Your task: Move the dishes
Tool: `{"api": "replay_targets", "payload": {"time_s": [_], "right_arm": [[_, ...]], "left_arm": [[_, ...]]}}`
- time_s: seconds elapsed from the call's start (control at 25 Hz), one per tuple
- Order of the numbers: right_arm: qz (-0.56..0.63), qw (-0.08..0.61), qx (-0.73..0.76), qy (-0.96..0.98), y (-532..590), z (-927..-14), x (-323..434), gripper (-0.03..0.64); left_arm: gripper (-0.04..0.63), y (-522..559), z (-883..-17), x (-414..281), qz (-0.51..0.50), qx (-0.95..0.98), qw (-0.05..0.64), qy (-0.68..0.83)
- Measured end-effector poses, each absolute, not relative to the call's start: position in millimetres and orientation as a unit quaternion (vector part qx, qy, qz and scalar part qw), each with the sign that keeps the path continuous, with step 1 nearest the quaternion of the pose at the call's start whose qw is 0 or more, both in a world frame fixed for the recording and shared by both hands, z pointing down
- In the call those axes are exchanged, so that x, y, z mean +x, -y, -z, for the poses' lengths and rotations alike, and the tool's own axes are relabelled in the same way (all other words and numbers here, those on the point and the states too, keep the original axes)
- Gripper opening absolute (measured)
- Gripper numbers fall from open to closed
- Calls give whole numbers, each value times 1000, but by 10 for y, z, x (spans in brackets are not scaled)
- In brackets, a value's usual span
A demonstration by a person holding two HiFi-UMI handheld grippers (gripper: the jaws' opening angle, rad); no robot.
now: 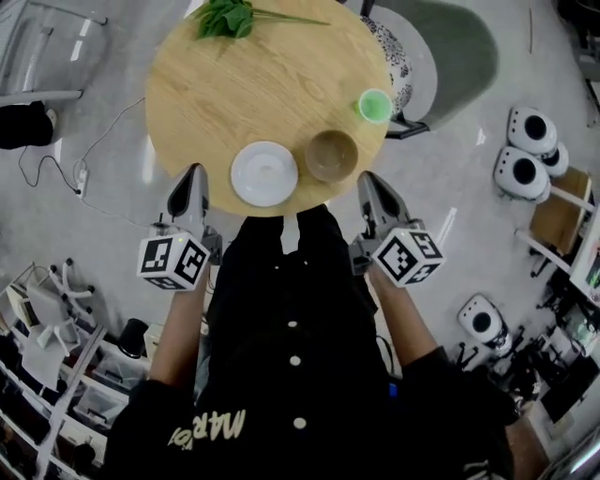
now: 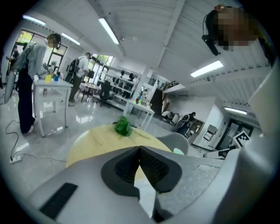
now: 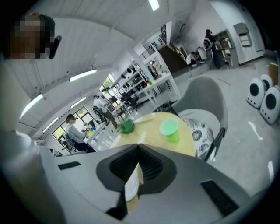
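Observation:
On the round wooden table (image 1: 234, 84) a white plate (image 1: 264, 173) lies at the near edge, with a brown bowl (image 1: 332, 156) just to its right. A green cup (image 1: 375, 105) stands at the right rim, and it also shows in the right gripper view (image 3: 169, 130). A bunch of green leaves (image 1: 225, 17) lies at the far side. My left gripper (image 1: 194, 172) hovers off the near edge, left of the plate, shut and empty (image 2: 139, 148). My right gripper (image 1: 367, 178) hovers right of the bowl, also shut with nothing in it (image 3: 138, 146).
A grey chair with a patterned cushion (image 1: 412, 56) stands behind the table at the right. White round devices (image 1: 525, 150) sit on the floor at the right. Cables (image 1: 56, 159) trail at the left and shelving (image 1: 56, 375) fills the lower left. People stand at a white table (image 2: 48, 87).

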State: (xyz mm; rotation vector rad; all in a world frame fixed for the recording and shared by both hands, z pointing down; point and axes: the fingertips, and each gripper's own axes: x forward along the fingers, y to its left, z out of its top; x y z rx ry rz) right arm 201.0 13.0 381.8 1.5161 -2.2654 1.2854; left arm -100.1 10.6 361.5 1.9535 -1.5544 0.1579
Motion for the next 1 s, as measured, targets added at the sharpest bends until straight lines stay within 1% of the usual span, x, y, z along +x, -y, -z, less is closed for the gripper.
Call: {"api": "replay_targets", "payload": {"time_s": [0.08,0.2,0.44,0.64,0.8,1.0], "right_arm": [[-393,36,515,761,66,-3477,2239,-3],[-336,13,533,777,307,-2945,2495,-5],[-164,-41,552,816,580,-1760,2796,-3],[-78,-55,565,819,454,-1027,2952,-3],[-3,-65,578,814,423,-588,3045,-3],[49,-67,583,808,324,-266,3102,-3]], "left_arm": [[3,-74,-3248,-966,-46,750,274,600],[3,-50,-2686,-948,-39,761,209,613],[3,-6,-1681,-976,-17,775,100,623],[3,-176,-954,-1007,-10,775,22,632],[3,-197,-541,-1058,11,771,-25,636],[3,-267,-202,-1144,36,771,-48,635]]}}
